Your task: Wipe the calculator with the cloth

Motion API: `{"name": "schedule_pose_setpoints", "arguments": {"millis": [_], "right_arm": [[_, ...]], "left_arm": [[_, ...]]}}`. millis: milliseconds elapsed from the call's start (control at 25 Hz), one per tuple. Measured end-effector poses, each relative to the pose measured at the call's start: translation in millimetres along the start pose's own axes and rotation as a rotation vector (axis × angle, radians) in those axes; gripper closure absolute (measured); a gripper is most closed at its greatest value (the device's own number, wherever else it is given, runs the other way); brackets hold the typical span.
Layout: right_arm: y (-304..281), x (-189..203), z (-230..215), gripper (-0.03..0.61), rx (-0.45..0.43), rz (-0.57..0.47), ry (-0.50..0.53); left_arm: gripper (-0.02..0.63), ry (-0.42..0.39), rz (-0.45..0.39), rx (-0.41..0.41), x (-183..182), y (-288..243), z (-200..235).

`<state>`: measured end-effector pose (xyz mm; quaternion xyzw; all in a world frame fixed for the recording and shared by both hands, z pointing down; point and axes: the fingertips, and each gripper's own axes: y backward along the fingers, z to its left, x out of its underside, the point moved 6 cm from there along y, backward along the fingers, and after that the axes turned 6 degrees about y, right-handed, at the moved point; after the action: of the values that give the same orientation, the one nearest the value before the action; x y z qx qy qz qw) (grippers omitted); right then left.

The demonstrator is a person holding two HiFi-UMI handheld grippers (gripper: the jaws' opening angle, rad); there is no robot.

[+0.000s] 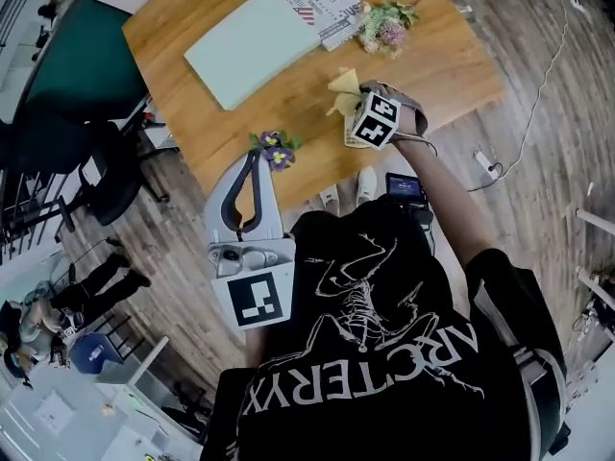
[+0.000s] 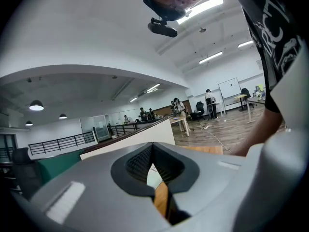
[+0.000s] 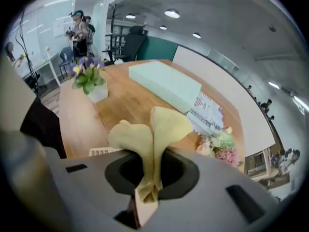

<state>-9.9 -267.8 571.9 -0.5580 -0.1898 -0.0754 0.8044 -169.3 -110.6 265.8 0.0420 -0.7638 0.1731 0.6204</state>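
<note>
Item: calculator-wiping task, judged to be at an early stage. Right claw (image 3: pixel 146 190): closed on the cloth (image 3: pixel 154 129), a yellow rag pinched at its middle so that two loose lobes stand up past the jaws toward 12 o'clock. Left claw (image 2: pixel 153 153): jaws together at the tips with nothing between them, held near the body off the near edge of the tabletop (image 1: pixel 423 65), taking no part. Calculator (image 3: pixel 102 152): seen only in the right gripper view as a pale keyed sliver at 9 o'clock of the right claw, lying flat on the wood near the near edge and mostly hidden by the claw body. Contact between cloth and calculator: not visible; the free lobes point away from it. Other contents: a pale green flat board (image 1: pixel 252 46) at 11 o'clock of the right claw, a printed sheet (image 1: pixel 327 3) at 12 o'clock, a bouquet (image 1: pixel 386 25) at 1 o'clock, and a small pot of purple flowers (image 1: pixel 276 149) at 8 o'clock by the table edge. Done: cloth in hand. Left: likely the whole wipe, with the cloth brought down onto the keys.
</note>
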Motion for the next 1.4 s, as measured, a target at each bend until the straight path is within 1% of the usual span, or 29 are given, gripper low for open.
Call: {"name": "schedule_pose_setpoints", "arguments": {"millis": [160, 240, 320, 480, 600, 800, 1000, 1160, 1400], "right_arm": [[-37.3, 10.8, 5.8, 0.522, 0.004, 0.102, 0.115], [-45.0, 12.3, 10.1, 0.522, 0.008, 0.123, 0.158], [-47.3, 11.9, 13.3, 0.522, 0.004, 0.130, 0.176], [-42.6, 10.2, 18.6, 0.522, -0.027, 0.121, 0.166], [-36.0, 10.7, 28.9, 0.522, -0.057, 0.118, 0.179], [-29.0, 16.5, 55.3, 0.522, -0.091, 0.116, 0.194], [-18.5, 18.7, 80.7, 0.522, -0.119, 0.101, 0.183], [-13.2, 19.1, 103.0, 0.522, -0.149, 0.099, 0.205], [-4.1, 14.8, 128.6, 0.522, -0.209, 0.078, 0.182]], "left_arm": [[0.604, -0.008, 0.031, -0.062, 6.5, 15.2, 6.5], [0.603, -0.007, 0.042, -0.087, 9.6, 19.9, 9.4], [0.604, -0.006, 0.045, -0.098, 11.2, 22.3, 10.5], [0.604, -0.001, 0.047, -0.090, 12.6, 22.8, 8.9], [0.603, 0.000, 0.033, -0.069, 10.6, 20.0, 4.2], [0.603, 0.002, 0.023, -0.040, 9.5, 14.0, -2.1], [0.603, 0.008, 0.016, -0.018, 9.0, 7.8, -5.6], [0.604, 0.011, 0.007, -0.004, 9.6, 4.3, -6.3], [0.603, 0.020, -0.003, 0.003, 10.0, 0.1, -5.0]]}}
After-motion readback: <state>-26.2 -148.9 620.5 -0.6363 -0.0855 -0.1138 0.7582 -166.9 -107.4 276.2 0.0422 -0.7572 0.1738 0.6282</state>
